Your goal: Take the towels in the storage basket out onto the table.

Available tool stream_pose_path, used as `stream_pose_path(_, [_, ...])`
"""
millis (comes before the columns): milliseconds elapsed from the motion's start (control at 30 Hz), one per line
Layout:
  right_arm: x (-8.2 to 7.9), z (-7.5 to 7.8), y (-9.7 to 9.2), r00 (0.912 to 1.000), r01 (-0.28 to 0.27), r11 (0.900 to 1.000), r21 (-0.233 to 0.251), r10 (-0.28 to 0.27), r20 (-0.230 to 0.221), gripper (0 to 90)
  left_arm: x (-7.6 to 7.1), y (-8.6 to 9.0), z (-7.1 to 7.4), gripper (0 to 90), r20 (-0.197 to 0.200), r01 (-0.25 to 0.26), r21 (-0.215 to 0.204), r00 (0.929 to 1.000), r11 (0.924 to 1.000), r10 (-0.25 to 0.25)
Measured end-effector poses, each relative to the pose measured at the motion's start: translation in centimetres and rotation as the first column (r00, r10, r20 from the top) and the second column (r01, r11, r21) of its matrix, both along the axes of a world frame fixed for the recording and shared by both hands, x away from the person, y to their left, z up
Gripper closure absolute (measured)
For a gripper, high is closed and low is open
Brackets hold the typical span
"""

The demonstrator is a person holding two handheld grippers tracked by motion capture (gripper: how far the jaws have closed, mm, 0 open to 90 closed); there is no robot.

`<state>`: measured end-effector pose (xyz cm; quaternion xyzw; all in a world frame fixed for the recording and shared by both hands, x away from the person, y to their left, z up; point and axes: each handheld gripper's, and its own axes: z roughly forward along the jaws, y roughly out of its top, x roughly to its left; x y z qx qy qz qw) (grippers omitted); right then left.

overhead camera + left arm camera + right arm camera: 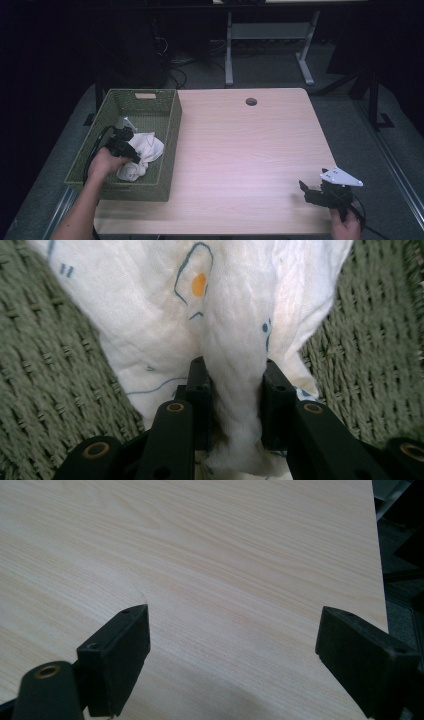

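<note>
1. From the high view, my left gripper (121, 144) sits inside the green woven basket (171, 131), on the white cloth (145, 150).
2. The left gripper view adds detail: a fold of printed cloth (220, 320) is pinched between my jaws, weave on both sides.
3. My right gripper (235, 655) hangs spread wide over the bare wooden table (210, 550), holding nothing.

No text, label, brand or number can be read anywhere. The white cloth (150, 315) carries only printed marks: thin blue outlines, short blue dashes and an orange dot inside one outline, none forming letters. The green woven basket (170, 130) and the wooden table (250, 150) bear no writing.
</note>
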<state>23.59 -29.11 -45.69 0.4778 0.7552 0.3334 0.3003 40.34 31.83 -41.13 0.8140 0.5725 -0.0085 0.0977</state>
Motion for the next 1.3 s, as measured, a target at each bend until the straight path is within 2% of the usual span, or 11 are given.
stream_pose_path(200, [-0.1, -0.1, -0.1, 1.0000, 0.002, 1.0000, 0.000, -0.002, 0.003, 13.9, -0.1, 1.0, 1.4, 71.3, 0.042, -0.020, -0.070, 0.9988, 0.9974, 0.023])
stream_pose_path(300, [0.0, -0.1, -0.1, 1.0000, 0.005, 1.0000, -0.001, -0.005, 0.000, 13.9, -0.1, 1.0, 2.0, 71.4, 0.053, -0.039, -0.131, 0.9975, 0.9906, 0.047])
stream_pose_path(433, [0.1, -0.2, -0.1, 1.0000, 0.000, 1.0000, -0.001, 0.000, -0.003, 13.8, 0.1, 0.8, 2.6, 71.4, 0.065, -0.031, -0.141, 0.9971, 0.9895, 0.040])
stream_pose_path(633, [0.0, -0.1, -0.1, 1.0000, -0.002, 1.0000, 0.001, 0.002, 0.000, 13.9, -0.2, 1.0, 3.2, 71.4, 0.075, -0.024, -0.181, 0.9965, 0.9832, 0.039])
stream_pose_path(867, [0.1, 0.0, -0.1, 1.0000, -0.005, 1.0000, 0.000, 0.005, 0.004, 13.8, -0.6, 1.9, 4.9, 71.4, 0.102, -0.031, -0.231, 0.9932, 0.9723, 0.056])
stream_pose_path(967, [0.1, 0.0, -0.2, 1.0000, -0.003, 1.0000, 0.000, 0.003, 0.008, 13.9, -0.8, 2.2, 5.6, 71.4, 0.113, -0.036, -0.266, 0.9912, 0.9632, 0.069])
stream_pose_path(1067, [0.1, 0.0, -0.2, 1.0000, -0.001, 1.0000, 0.004, 0.001, 0.007, 13.9, -0.8, 2.3, 5.9, 71.4, 0.122, -0.032, -0.250, 0.9905, 0.9678, 0.064])
stream_pose_path(1133, [0.1, 0.0, -0.1, 1.0000, -0.001, 1.0000, 0.002, 0.000, 0.007, 13.9, -0.8, 2.4, 6.0, 71.3, 0.125, -0.031, -0.259, 0.9900, 0.9654, 0.065])
stream_pose_path(1167, [0.1, 0.0, -0.1, 1.0000, 0.000, 1.0000, 0.002, 0.000, 0.007, 13.9, -0.9, 2.4, 6.2, 71.2, 0.138, -0.030, -0.253, 0.9882, 0.9669, 0.067])
stream_pose_path(1300, [0.0, 0.1, -0.1, 0.9999, 0.004, 1.0000, -0.001, -0.004, 0.013, 13.8, -1.2, 2.6, 6.8, 71.2, 0.146, -0.034, -0.289, 0.9861, 0.9568, 0.079])
